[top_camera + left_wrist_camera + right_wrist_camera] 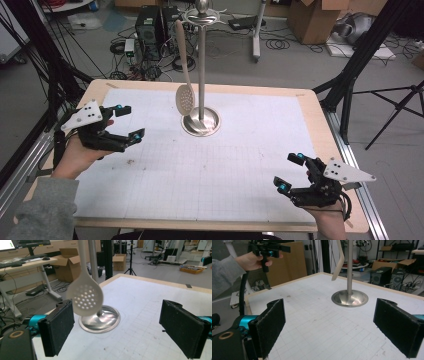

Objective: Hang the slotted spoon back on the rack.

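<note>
1. A pale slotted spoon (pixel 185 97) hangs by its handle from the top of a metal stand (pixel 201 121), its round holed bowl low, just above the stand's dish-shaped base and beside the upright pole.
2. In the left gripper view the spoon's bowl (pixel 85 299) hangs in front of the pole, over the near rim of the shiny base (pixel 100 319).
3. In the right gripper view the spoon (pixel 338 268) shows edge-on, curving beside the pole, above the base (pixel 349 298).
4. The stand sits on a white gridded mat (pixel 210 165) that covers a wooden table (pixel 312 107), towards the far middle of the mat.
5. The left gripper (pixel 126 122) is held above the table's left edge, pointing towards the stand, near it but not touching; its jaws stand wide with nothing between them, and the spoon lies beyond them.
6. The right gripper (pixel 291 172) hovers over the near right corner of the mat, well apart from the stand; its jaws are also spread wide and hold nothing.
7. Beyond the table, the floor holds cables, computer towers and cardboard boxes.
</note>
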